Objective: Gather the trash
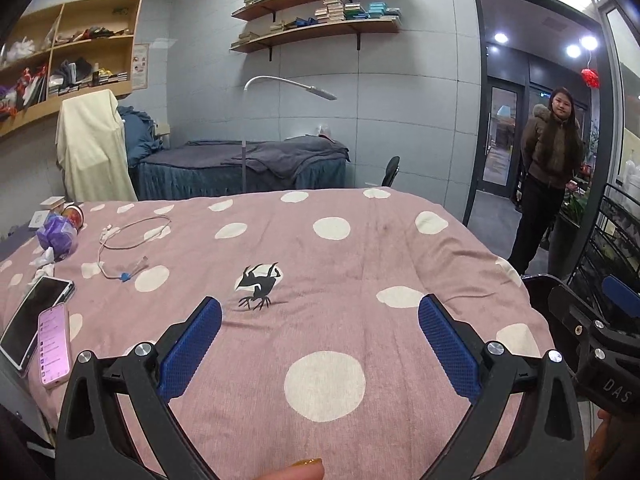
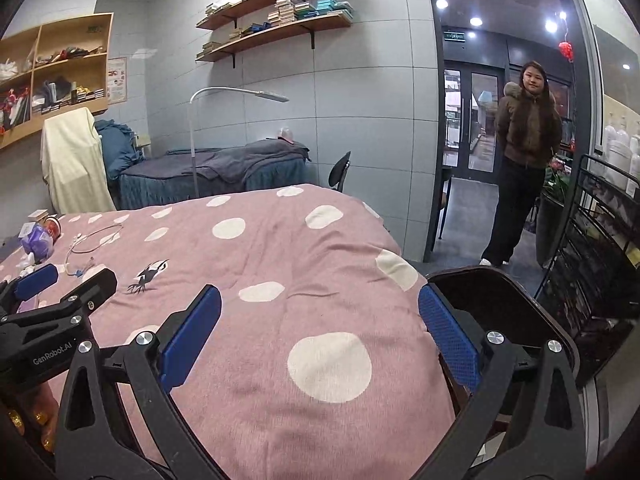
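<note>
pink blanket [image 1: 360, 264] with white dots covers the bed under both of my tongs.

from my left wrist view, my left tongs [image 1: 320, 344] are spread wide with nothing between the blue pads, hovering over the near edge of the bed. the trash sits far off at ten o'clock: a crumpled purple wrapper [image 1: 56, 234], white tissue scraps [image 1: 44, 262] just beside it, and a small round cup [image 1: 74, 214] behind. the wrapper and tissue look light, soft and crushable, so i judge i can pinch them anywhere, best across a raised fold; the cup seems stiffer and calls for a grip across its rim. a thin cable [image 1: 128, 240] lies near them, and two phones [image 1: 36, 324] lie at eight o'clock, neither of which i take for trash. only this view shows the phones clearly.

from my right wrist view, my right tongs [image 2: 320, 344] are likewise spread and empty, the right pad hanging past the bed's edge. this view alone shows the dark bin [image 2: 500, 312] at three o'clock just beside the bed, which i judge is where the trash goes, and the wire rack [image 2: 600, 240] beyond it. the purple wrapper [image 2: 37, 240] shows small at nine o'clock.
</note>
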The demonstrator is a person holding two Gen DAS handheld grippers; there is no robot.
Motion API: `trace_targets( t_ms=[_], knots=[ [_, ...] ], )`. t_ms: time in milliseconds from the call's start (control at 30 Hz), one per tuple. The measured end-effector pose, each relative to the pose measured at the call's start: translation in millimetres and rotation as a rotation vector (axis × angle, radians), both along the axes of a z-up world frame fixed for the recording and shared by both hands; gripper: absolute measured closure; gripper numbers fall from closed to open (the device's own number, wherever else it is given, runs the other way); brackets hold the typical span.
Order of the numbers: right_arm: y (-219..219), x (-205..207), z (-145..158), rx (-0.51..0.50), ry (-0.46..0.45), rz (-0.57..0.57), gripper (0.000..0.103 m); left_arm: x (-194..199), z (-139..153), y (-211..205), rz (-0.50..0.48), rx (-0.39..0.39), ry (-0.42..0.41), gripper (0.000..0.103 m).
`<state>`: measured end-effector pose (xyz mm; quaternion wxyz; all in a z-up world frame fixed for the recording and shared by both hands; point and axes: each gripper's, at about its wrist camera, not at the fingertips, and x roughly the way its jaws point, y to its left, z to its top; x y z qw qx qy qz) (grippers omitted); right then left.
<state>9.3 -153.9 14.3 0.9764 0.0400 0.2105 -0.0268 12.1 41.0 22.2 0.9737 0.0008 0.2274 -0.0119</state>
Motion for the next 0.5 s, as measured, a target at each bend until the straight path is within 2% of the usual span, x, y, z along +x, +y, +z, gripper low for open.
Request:
trace_targets(
  t_ms=[500],
  knots=[
    [6.9,-4.1,1.3,-0.010,-0.003,0.006,0.006,-0.9,3.3,-0.5,0.021,0.007,0.000,0.006]
  ],
)
